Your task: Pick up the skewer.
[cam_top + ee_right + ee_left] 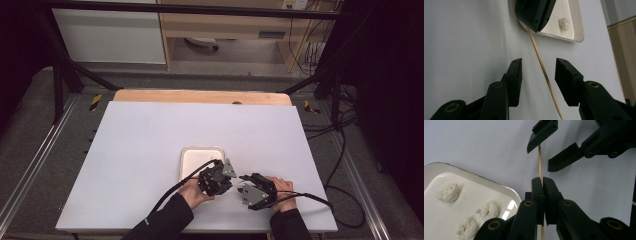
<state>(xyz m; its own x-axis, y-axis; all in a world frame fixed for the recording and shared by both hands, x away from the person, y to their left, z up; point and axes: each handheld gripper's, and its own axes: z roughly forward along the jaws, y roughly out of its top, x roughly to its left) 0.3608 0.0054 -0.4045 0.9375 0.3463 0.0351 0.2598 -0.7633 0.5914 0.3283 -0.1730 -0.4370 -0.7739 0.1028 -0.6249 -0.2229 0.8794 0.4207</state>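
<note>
A thin wooden skewer (539, 162) runs out from between the pads of my left gripper (542, 180), which is shut on it just above the white table. The skewer's free end (549, 82) passes between the jaws of my right gripper (538, 65), which stand apart with a gap on each side of the stick. In the high view the left gripper (220, 176) and the right gripper (246, 187) face each other near the table's front edge. A white tray (486, 178) beside the left gripper holds three pale, fluffy lumps (447, 192).
The tray (187, 152) lies just beyond the two grippers at the middle of the white tabletop (150, 130). A wooden strip (200, 96) borders the far edge. Black frame legs and cables stand off the table to the right.
</note>
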